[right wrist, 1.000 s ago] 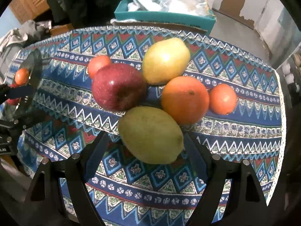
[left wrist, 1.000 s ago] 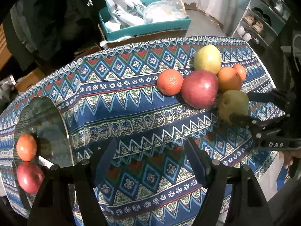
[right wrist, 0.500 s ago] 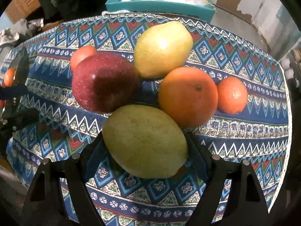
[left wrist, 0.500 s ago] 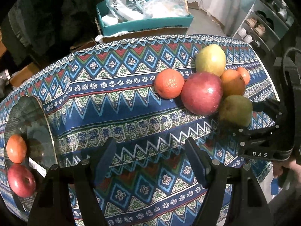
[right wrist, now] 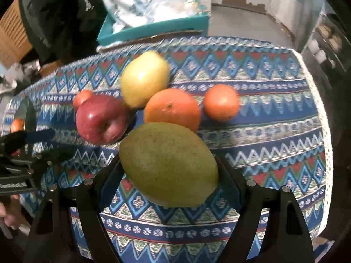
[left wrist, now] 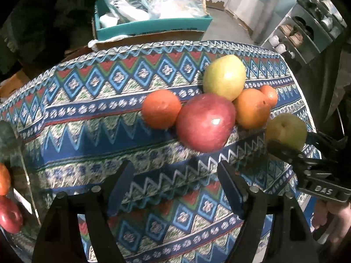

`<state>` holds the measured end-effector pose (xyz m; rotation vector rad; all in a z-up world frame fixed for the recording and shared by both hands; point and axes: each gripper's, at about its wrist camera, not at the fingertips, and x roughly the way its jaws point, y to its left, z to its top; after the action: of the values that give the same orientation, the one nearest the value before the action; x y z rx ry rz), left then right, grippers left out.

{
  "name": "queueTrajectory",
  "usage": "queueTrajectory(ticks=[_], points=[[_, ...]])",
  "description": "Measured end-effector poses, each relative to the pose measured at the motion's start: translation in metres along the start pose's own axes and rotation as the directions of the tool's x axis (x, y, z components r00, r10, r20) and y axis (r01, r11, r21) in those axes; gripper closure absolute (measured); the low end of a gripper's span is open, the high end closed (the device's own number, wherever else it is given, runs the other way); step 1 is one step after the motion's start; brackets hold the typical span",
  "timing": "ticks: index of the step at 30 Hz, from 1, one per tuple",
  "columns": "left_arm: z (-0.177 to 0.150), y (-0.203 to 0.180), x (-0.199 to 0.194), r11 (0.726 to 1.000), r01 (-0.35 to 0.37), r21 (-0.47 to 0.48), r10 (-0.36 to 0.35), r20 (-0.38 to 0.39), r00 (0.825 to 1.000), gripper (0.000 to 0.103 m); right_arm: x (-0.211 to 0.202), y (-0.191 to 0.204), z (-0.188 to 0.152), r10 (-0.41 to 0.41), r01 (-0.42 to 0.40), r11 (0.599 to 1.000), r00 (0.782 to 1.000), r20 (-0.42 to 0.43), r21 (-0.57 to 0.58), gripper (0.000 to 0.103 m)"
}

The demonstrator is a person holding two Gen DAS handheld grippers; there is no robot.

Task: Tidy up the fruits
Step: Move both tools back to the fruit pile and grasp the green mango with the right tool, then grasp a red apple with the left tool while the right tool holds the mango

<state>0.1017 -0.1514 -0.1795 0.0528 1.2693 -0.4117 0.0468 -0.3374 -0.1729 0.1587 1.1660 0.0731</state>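
My right gripper is shut on a green pear and holds it lifted above the patterned cloth; it also shows in the left wrist view. Behind it lie a red apple, a yellow pear, a large orange and a small orange. Another orange lies left of the apple. My left gripper is open and empty over the cloth. A glass plate at the far left holds an orange and a red apple.
A teal box with plastic bags stands behind the table. A white shelf unit is at the back right. The table edge runs close on the right.
My right gripper closed on the green pear and lifted it off the cloth, away from the other fruit. My left gripper moved right, so the plate slid toward the left edge.
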Motion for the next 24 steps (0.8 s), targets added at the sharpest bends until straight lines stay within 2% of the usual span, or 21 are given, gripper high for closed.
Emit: queueTrajectory(ticks=[8, 18, 22, 24], points=[[0.018, -0.019, 0.022, 1.0, -0.006, 0.012, 0.006, -0.02, 1.0, 0.023, -0.013, -0.021, 0.006, 0.011, -0.013, 0.997, 1.0, 0.025, 0.073, 0.022], [0.034, -0.026, 0.048, 0.998, 0.04, -0.057, -0.043, -0.061, 0.997, 0.022, -0.019, -0.03, 0.013, 0.028, -0.033, 0.993, 0.999, 0.047, 0.115, 0.022], [0.035, -0.03, 0.058, 0.998, 0.024, -0.062, -0.029, -0.072, 0.997, 0.022, -0.019, -0.033, 0.014, 0.031, -0.037, 0.991, 0.998, 0.048, 0.13, 0.022], [0.035, -0.033, 0.057, 0.999, 0.009, -0.048, -0.012, -0.057, 0.998, 0.029, -0.019, -0.033, 0.014, 0.033, -0.039, 0.991, 0.998, 0.048, 0.129, 0.022]])
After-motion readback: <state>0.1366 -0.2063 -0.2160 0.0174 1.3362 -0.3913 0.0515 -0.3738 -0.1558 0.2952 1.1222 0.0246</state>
